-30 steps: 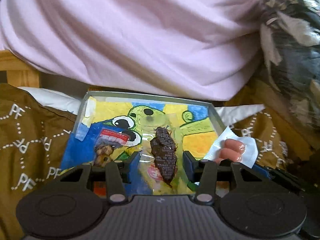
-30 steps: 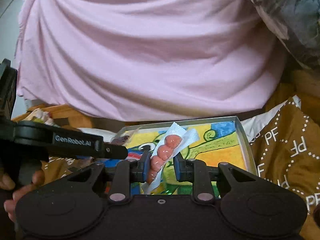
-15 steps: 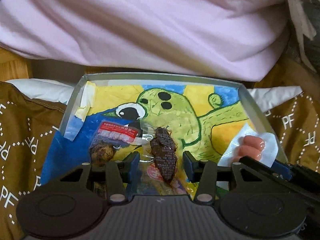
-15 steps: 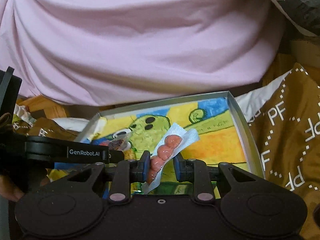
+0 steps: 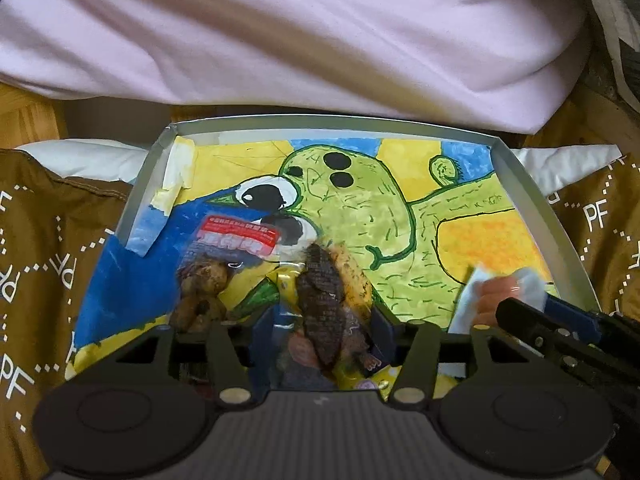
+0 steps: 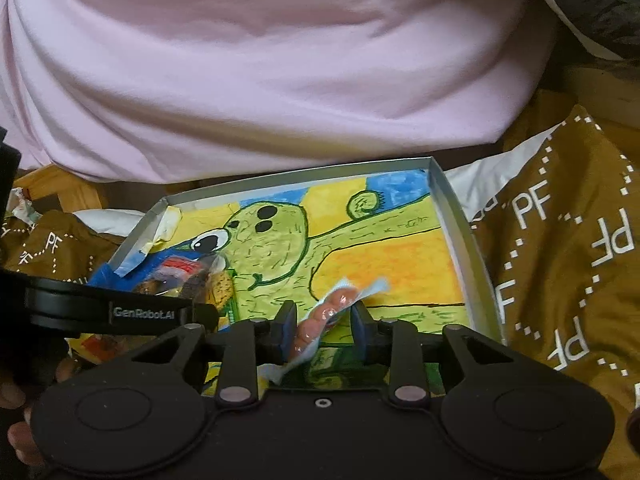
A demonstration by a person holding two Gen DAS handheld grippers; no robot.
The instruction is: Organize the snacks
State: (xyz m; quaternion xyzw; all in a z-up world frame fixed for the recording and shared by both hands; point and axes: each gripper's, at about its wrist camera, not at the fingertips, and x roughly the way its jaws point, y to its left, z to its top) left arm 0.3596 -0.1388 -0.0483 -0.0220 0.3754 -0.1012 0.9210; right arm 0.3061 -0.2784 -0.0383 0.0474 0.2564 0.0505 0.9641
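A shallow grey-rimmed tray [image 5: 532,196] lined with a painted green creature lies in front of me. My left gripper [image 5: 324,320] is shut on a clear packet with a dark brown snack [image 5: 324,312], low over the tray's near left part. A yellow speckled piece shows beside the dark snack. A packet with a red label and brown lumps [image 5: 208,276] lies in the tray just to its left. My right gripper [image 6: 324,316] is shut on a pink sausage packet [image 6: 324,316], tilted to the right over the tray's [image 6: 460,220] near middle. The same sausage packet [image 5: 492,292] shows at the right in the left wrist view.
A person's pink garment [image 6: 280,60] hangs close above the tray's far edge. Brown fabric with white PF lettering [image 6: 560,260] surrounds the tray on both sides. A wooden frame [image 6: 60,188] stands at the left. A hand [image 6: 16,404] holds the left gripper's handle.
Both grippers have come down and closer over the tray, which now fills more of each view. The sausage packet has leaned over to the right between the right fingers.
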